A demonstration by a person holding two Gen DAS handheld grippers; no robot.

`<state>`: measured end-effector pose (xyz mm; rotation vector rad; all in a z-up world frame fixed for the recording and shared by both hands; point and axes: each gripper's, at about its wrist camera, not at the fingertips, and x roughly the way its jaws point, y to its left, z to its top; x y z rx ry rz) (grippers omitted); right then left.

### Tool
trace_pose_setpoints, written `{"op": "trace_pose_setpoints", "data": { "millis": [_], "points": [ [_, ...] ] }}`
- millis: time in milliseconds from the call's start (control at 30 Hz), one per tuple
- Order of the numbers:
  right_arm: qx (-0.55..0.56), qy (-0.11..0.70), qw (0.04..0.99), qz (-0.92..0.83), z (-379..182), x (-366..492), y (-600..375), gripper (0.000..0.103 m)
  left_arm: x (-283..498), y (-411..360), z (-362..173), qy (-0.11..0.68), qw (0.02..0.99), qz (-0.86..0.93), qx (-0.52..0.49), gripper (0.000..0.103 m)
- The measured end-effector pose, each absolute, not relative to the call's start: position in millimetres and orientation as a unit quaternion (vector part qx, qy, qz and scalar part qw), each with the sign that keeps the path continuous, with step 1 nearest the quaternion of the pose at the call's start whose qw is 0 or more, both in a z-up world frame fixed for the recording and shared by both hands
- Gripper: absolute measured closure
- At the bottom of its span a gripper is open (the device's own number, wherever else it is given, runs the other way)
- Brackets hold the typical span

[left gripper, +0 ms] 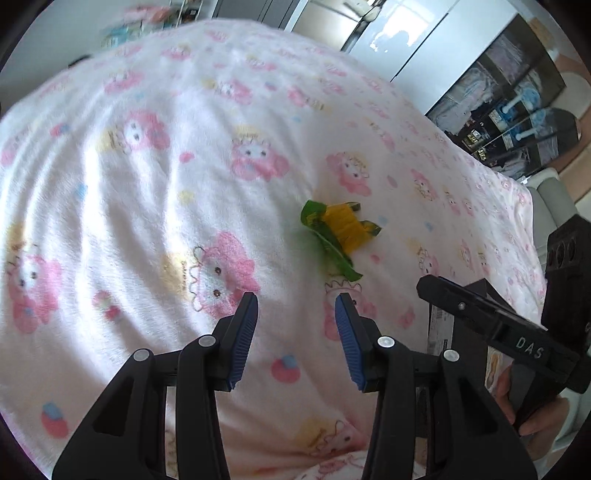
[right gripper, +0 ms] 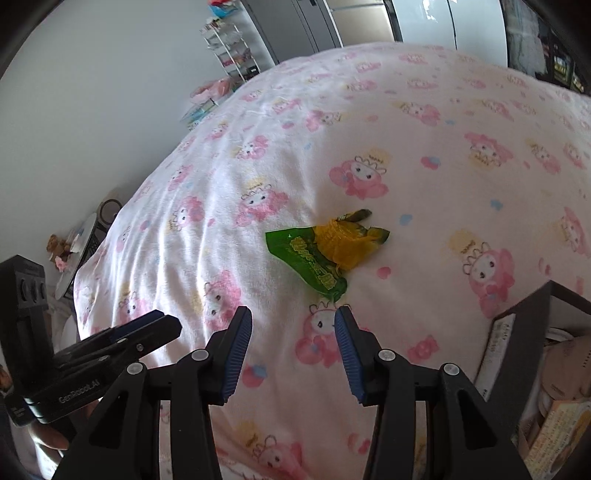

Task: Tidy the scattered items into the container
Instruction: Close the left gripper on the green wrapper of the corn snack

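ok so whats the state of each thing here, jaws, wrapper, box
left gripper: jaws open, holding nothing
right gripper: jaws open, holding nothing
green and yellow wrapper: crumpled, lying loose on the blanket, not held
black box: open-topped, items already inside

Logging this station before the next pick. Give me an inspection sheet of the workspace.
Surface: pink cartoon-print blanket, wrinkled.
Job's things: green and yellow wrapper lying crumpled on the blanket; dark box at the right edge, items inside.
Clutter: nothing else seen on the blanket.
Grippers: left gripper open, empty; right gripper open, empty, just short of the wrapper.
Cables: nothing seen.
Surroundings: white wire rack against the wall; grey cabinets.
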<state>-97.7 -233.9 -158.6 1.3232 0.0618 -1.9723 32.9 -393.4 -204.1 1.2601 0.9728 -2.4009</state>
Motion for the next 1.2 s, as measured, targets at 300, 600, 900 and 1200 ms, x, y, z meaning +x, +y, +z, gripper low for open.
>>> {"op": "trace_pose_setpoints", "data": {
  "millis": [300,600,900,1200],
  "points": [
    [0.577,-0.010,0.333,-0.746,-215.1,-143.7,-245.5,0.060,-43.6,-414.9,-245.9,0.387,0.053,-0.799,0.457,0.059],
    [0.608,-0.028,0.329,-0.722,-247.2,-156.8,-251.5,0.060,-93.2,-416.2,-303.0,0.430,0.035,-0.749,0.503,0.099],
    [0.594,-0.030,0.336,-0.730,-222.1,-132.5,-224.3,0.060,-23.1,-402.4,-276.6,0.424,0.037,-0.761,0.489,0.103],
    [0.611,-0.018,0.391,-0.688,-225.2,-106.6,-225.6,0.053,90.2,-403.3,-263.6,0.408,0.086,-0.759,0.500,0.099]
  ]
}}
